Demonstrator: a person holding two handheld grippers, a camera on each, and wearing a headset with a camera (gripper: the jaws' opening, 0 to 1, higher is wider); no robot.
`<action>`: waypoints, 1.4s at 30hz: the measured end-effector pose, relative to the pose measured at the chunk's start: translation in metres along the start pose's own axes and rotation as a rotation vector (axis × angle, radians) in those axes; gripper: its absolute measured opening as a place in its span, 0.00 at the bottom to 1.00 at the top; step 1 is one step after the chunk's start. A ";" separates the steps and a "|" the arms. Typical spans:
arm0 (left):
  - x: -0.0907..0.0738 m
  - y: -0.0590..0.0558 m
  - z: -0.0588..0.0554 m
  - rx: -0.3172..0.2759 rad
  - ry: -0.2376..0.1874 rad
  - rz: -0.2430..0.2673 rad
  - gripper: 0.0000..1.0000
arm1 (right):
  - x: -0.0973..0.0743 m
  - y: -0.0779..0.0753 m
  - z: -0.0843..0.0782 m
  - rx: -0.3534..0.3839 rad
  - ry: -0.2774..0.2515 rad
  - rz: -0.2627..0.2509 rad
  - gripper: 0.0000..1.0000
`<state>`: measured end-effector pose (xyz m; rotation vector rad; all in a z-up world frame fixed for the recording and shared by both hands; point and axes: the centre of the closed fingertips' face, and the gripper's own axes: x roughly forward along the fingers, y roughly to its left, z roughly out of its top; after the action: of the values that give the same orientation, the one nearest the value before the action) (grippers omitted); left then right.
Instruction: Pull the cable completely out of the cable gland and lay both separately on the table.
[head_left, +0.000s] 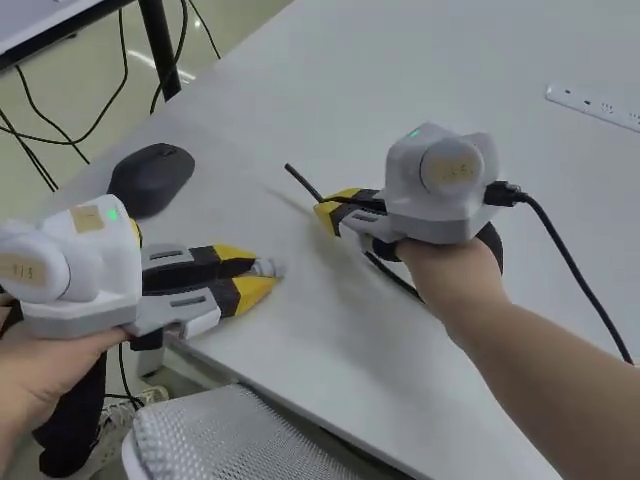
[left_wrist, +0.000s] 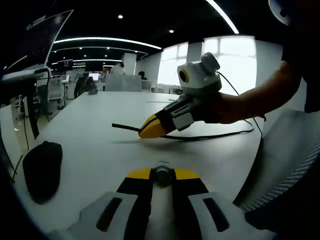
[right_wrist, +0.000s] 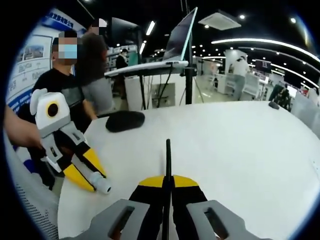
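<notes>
Right tool (head_left: 328, 210): pressed together on cable (right_wrist: 168, 155).
Cable: long axis along right tool; free end points forward, right of mouse (head_left: 150, 180).
Left tool (head_left: 262, 272): pinching gland (right_wrist: 103, 188) near mouse, at surface (head_left: 400, 80) edge.

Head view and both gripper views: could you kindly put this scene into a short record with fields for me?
left tongs: shut on the cable gland, near the table's front edge
right tongs: shut on the black cable, low over the table
separation: cable end free, apart from the gland
computer mouse: on the table, beside the left tongs
power strip: on the table, far side
</notes>
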<state>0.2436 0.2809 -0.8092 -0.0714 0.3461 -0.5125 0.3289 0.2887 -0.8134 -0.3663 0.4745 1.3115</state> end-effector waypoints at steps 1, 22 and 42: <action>0.000 0.000 0.000 -0.001 -0.001 0.001 0.15 | 0.000 0.001 -0.002 0.000 0.007 0.008 0.00; 0.001 0.011 0.005 -0.067 -0.010 0.019 0.63 | -0.009 -0.021 -0.015 0.104 0.043 -0.076 0.49; 0.032 -0.037 0.080 0.050 -0.020 -0.113 0.99 | -0.232 -0.094 -0.089 0.248 0.119 -0.356 0.99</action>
<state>0.2798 0.2313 -0.7382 -0.0481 0.3110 -0.6316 0.3664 0.0301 -0.7678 -0.3058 0.6333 0.8780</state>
